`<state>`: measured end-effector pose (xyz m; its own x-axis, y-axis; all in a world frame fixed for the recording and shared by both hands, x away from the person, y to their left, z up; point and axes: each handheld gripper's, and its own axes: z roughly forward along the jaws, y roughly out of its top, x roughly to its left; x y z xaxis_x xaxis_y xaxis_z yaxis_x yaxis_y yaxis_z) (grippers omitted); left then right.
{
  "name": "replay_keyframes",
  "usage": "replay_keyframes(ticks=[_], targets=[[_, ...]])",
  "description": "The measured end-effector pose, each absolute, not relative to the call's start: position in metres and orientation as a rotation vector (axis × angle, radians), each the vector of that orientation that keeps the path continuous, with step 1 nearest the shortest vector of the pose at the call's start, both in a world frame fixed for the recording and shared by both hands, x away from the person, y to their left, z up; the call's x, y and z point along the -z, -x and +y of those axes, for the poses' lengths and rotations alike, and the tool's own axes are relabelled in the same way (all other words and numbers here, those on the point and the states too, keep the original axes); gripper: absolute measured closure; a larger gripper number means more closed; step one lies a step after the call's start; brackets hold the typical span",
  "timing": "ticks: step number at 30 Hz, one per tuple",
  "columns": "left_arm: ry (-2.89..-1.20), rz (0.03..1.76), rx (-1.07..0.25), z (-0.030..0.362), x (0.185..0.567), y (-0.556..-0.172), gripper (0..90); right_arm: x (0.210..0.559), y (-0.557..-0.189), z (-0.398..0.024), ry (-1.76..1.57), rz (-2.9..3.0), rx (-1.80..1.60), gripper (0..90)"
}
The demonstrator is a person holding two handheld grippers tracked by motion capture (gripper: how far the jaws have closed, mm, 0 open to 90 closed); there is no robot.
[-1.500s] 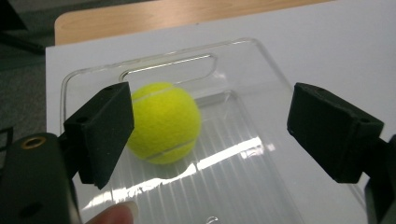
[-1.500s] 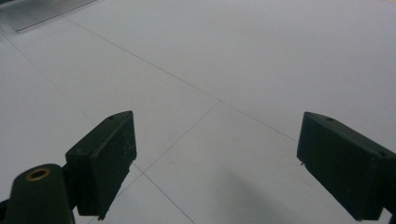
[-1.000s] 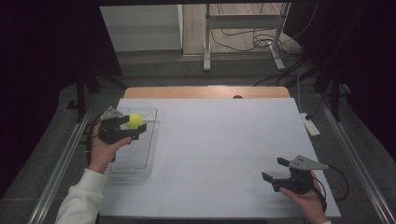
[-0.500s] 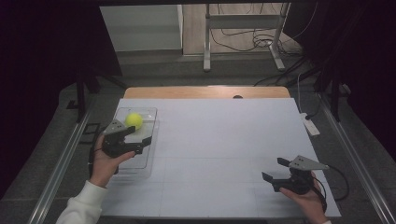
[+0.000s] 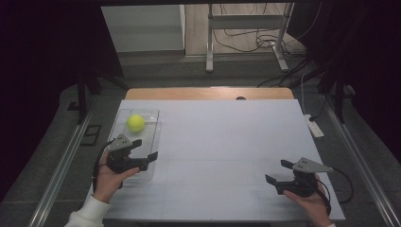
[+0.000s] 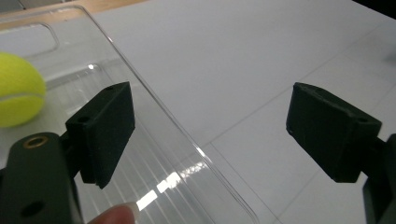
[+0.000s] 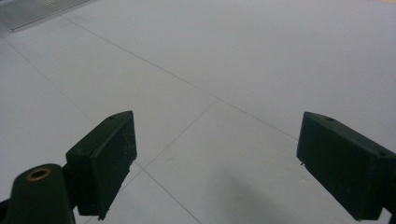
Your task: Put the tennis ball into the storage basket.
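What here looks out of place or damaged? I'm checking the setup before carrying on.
Nothing stands out. The tennis ball sits inside the clear tray, which lies flat on the table. The left gripper and the right gripper are both open and empty.

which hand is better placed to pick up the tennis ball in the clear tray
Left. The left gripper hovers open at the clear tray holding the tennis ball; the right gripper sits at the table's far corner.
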<state>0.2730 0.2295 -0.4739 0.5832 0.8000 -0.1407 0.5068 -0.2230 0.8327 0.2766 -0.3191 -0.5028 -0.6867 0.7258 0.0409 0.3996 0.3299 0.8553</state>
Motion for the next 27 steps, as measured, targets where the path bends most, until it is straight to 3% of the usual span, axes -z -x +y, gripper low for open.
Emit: replay_keyframes(ticks=[27], targets=[[-1.882,1.052,-0.402,0.229,0.489,-0.251,16.4,0.501,-0.276,-0.320,-0.993,2.243,-1.311,12.5]])
